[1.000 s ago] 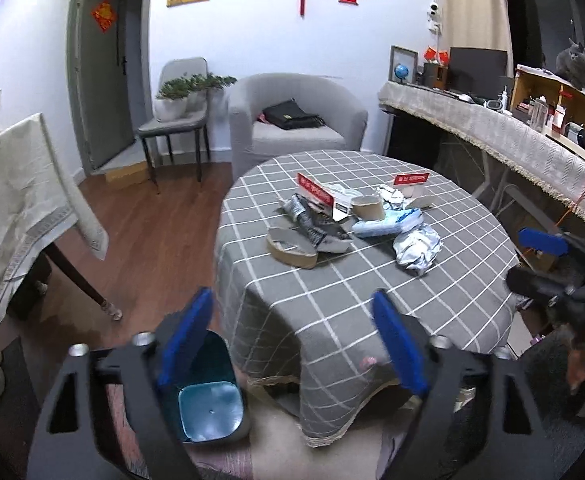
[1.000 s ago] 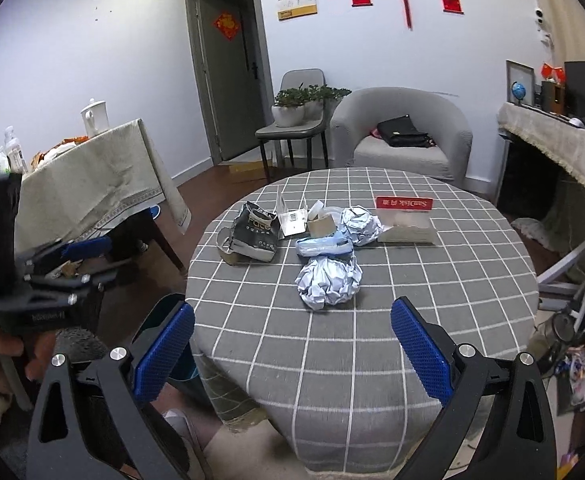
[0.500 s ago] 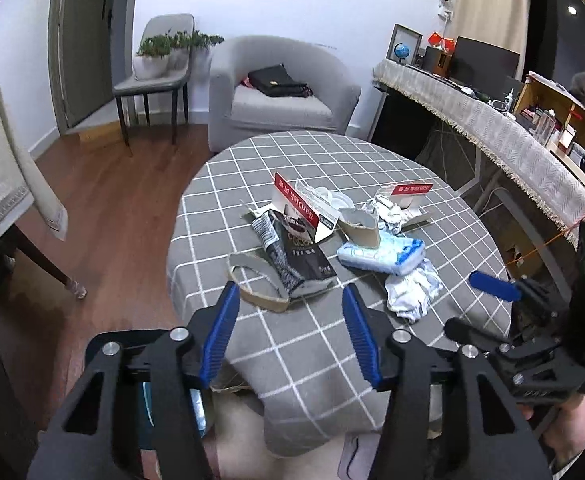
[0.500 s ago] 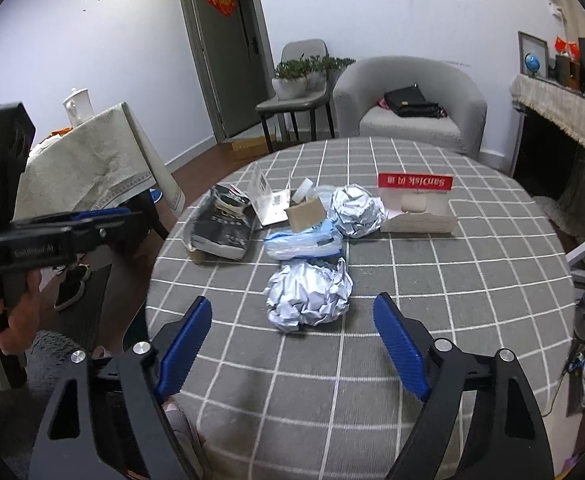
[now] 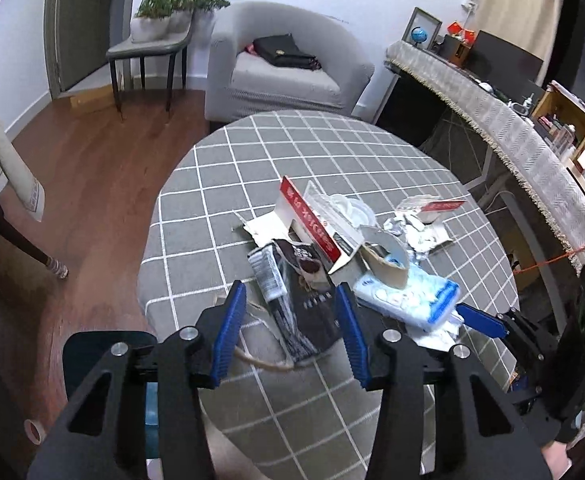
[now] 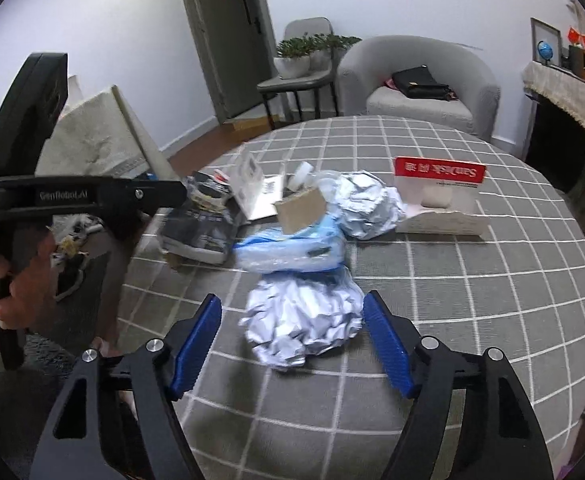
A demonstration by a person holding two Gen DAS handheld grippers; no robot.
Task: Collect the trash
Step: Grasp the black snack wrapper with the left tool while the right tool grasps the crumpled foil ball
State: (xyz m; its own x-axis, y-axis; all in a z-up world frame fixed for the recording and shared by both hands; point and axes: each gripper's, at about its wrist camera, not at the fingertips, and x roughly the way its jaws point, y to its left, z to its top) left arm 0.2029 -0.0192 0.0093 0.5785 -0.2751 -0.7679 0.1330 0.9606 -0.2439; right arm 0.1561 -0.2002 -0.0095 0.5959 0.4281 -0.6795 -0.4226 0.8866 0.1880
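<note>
Item: trash heaped on a round table (image 6: 472, 320) under a grey checked cloth. "SanDisk" is read, inverted, on a red-and-white card package (image 6: 439, 196). "GenRoboAI" is printed on the left gripper (image 5: 292, 320), whose jaws are closing around a dark printed packet (image 5: 308, 312), untouched. The right gripper (image 6: 292, 340) is closing around crumpled foil (image 6: 304, 320), pads apart from it. A blue tissue pack (image 6: 292, 248) lies just behind.
</note>
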